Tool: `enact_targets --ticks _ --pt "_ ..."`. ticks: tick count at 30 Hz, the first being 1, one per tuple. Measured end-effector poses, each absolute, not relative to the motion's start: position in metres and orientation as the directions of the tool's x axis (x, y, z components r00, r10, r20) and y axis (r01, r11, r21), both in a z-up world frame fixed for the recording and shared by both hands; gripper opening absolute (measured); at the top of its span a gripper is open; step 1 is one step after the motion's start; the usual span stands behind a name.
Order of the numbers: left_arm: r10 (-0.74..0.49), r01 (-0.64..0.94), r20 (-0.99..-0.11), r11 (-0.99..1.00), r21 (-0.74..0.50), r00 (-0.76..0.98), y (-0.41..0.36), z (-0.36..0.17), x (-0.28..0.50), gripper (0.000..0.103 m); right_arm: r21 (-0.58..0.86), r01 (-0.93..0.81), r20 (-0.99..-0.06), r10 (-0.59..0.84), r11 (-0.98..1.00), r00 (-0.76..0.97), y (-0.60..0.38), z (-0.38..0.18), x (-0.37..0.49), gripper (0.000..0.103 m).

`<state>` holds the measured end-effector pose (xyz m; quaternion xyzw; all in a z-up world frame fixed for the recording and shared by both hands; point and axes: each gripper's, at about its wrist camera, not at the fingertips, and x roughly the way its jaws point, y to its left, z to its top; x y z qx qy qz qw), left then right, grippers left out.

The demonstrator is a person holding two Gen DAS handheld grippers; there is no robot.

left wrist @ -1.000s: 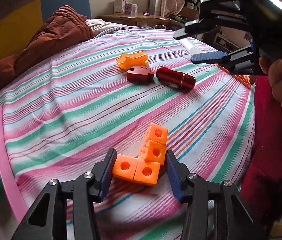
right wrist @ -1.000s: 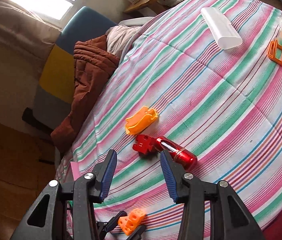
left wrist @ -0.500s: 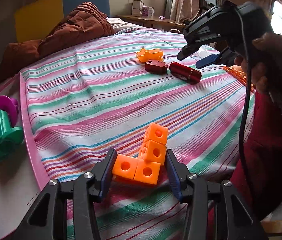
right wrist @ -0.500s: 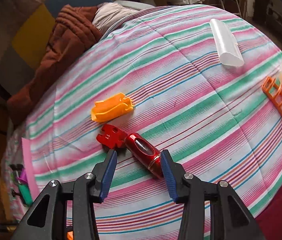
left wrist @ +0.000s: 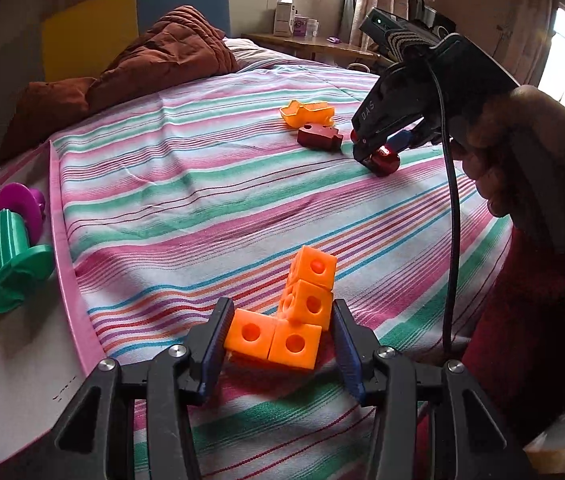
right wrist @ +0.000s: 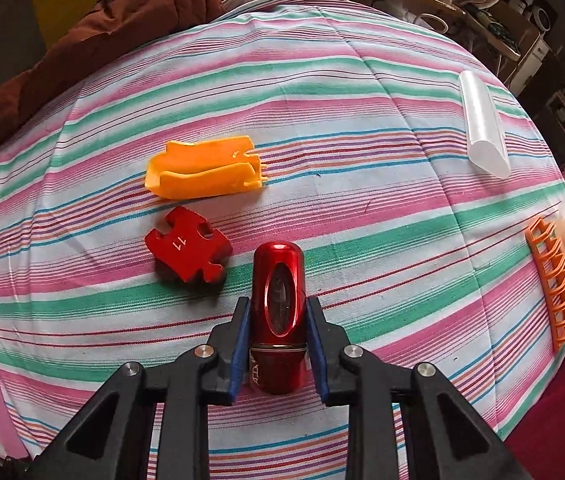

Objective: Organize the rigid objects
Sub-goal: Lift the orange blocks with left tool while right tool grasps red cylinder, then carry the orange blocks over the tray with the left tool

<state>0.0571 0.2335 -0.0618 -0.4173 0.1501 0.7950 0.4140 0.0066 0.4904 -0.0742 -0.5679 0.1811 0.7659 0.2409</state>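
Right gripper [right wrist: 276, 334] closed on the shiny red metal tube [right wrist: 278, 312], jaws just pulled in, blue pads flat on both sides of it. Tube lying on the striped bed cover [right wrist: 362, 128], about the middle of the bed, closer to the near edge than the far one. Best to squeeze firm but not hard (smooth round metal looks slippery) and to lift straight up before swinging anywhere. Grip sits near the tube's back end, so watch for the front tipping down.

Just beside the tube, on its left in the right wrist view: the flat red puzzle-shaped block [right wrist: 186, 250]. Not touching, but close, so no sideways drag. Past that, the orange plastic scoop-shaped piece [right wrist: 206, 170], further toward the far edge.

Left gripper [left wrist: 278, 340] narrow, around the L-shaped bunch of orange plastic cubes [left wrist: 294, 320] near the bed's near edge. Cannot tell if both pads press on them. Hold that one quiet while the right one lifts.
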Motion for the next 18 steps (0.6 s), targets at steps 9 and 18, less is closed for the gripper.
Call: enact_targets --ticks 9,18 --pt "0.526 -0.749 -0.773 -0.655 -0.104 -0.353 0.214 -0.039 0.061 0.049 -0.053 -0.542 -0.951 0.209 -0.839 -0.230 0.486 -0.080 0.012 0.027" --pt "0.495 -0.672 -0.723 -0.739 -0.057 -0.483 0.189 -0.002 0.054 0.050 -0.075 -0.531 -0.948 0.225 -0.844 -0.224 0.492 -0.083 0.012 0.027"
